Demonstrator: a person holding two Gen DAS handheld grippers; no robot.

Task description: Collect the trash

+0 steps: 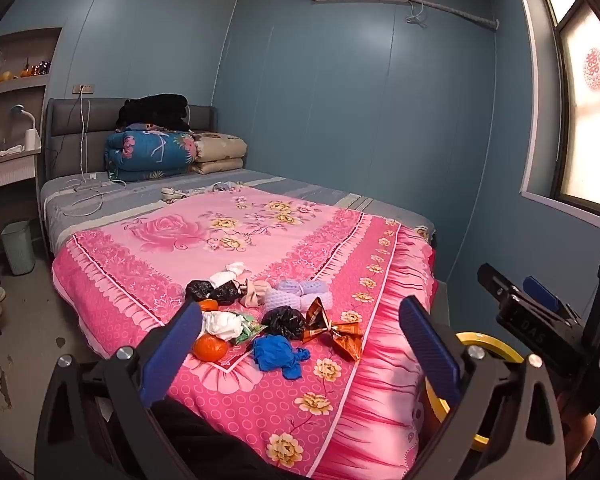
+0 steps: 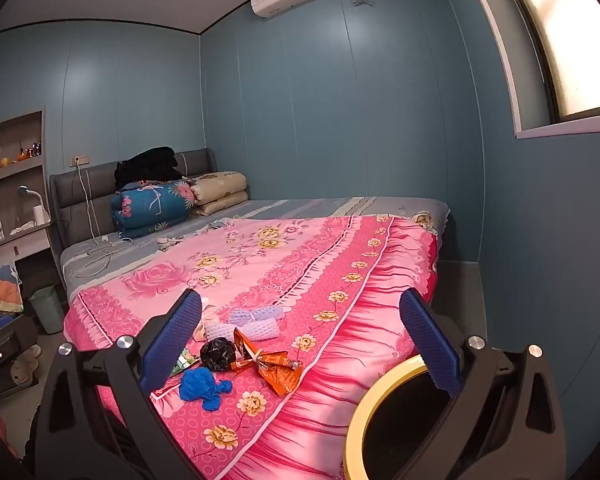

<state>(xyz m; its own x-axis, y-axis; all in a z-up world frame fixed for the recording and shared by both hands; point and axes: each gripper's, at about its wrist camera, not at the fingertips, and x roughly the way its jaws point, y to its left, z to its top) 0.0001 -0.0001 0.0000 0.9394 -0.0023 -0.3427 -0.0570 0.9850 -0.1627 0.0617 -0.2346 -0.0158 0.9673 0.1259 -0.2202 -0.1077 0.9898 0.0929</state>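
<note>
Trash lies in a heap on the pink floral bedspread (image 1: 228,240) near the foot of the bed: a blue crumpled bag (image 1: 278,354), an orange foil wrapper (image 1: 332,326), black crumpled bags (image 1: 284,322), white tissue (image 1: 224,324), a green wrapper (image 1: 248,330) and tangerines (image 1: 210,347). My left gripper (image 1: 300,344) is open and empty just short of the heap. My right gripper (image 2: 300,344) is open and empty, with the blue bag (image 2: 202,388), the foil wrapper (image 2: 274,364) and a black bag (image 2: 218,354) ahead. A yellow-rimmed black bin (image 2: 364,416) stands beside the bed, also in the left wrist view (image 1: 484,340).
Purple knitted items (image 1: 300,294) lie behind the heap. Folded quilts (image 1: 156,152) and cables sit at the headboard. A pale green wastebasket (image 1: 18,246) stands on the floor left of the bed. Blue wall and window are to the right.
</note>
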